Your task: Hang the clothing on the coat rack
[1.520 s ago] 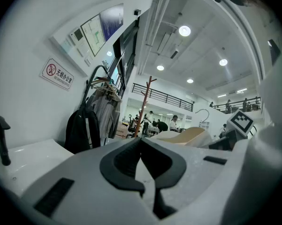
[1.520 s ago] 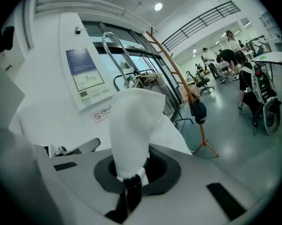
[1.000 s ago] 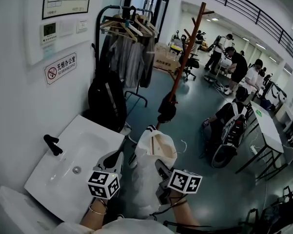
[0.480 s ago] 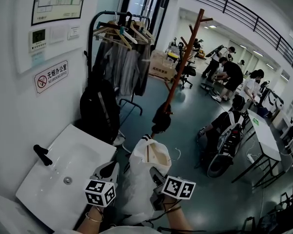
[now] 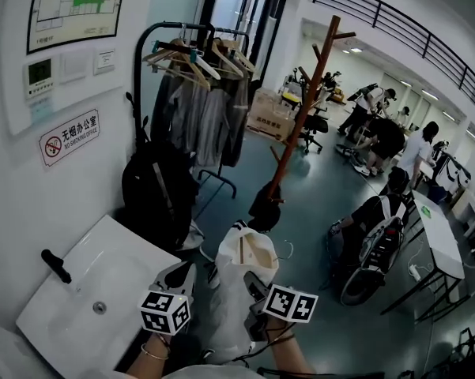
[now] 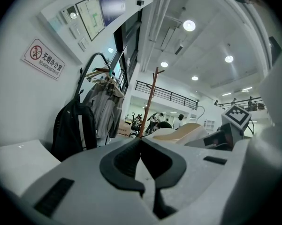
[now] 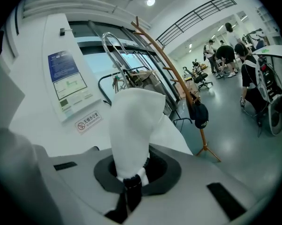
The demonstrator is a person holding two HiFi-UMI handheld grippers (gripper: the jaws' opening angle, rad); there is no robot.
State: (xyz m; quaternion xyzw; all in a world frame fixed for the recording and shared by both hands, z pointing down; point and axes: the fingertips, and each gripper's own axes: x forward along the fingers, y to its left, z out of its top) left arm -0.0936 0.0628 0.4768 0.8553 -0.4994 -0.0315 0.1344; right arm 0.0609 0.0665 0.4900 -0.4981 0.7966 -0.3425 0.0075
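A white garment [image 5: 239, 287] on a wooden hanger [image 5: 257, 249] hangs between my two grippers low in the head view. My right gripper [image 5: 254, 281] is shut on a bunched fold of the white garment [image 7: 131, 125], which rises out of the right gripper [image 7: 132, 177]. My left gripper [image 5: 191, 270] sits just left of the cloth. In the left gripper view the left gripper [image 6: 140, 140] has its tips together and I see nothing between them. The wooden coat rack [image 5: 304, 109] stands ahead, a dark cap [image 5: 267, 200] hanging low on it.
A white sink [image 5: 134, 247] with a black tap [image 5: 54, 265] lies at the lower left. A metal clothes rail [image 5: 142, 61] with grey clothes [image 5: 197, 109] and a black backpack [image 5: 154, 192] stands left of the coat rack. A seated person [image 5: 375, 219], a table [image 5: 442, 235] and several standing people are at the right.
Both grippers and the garment have moved forward along the wall. The sink has slid down and left in the head view, and the clothes rail and the coat rack look nearer.
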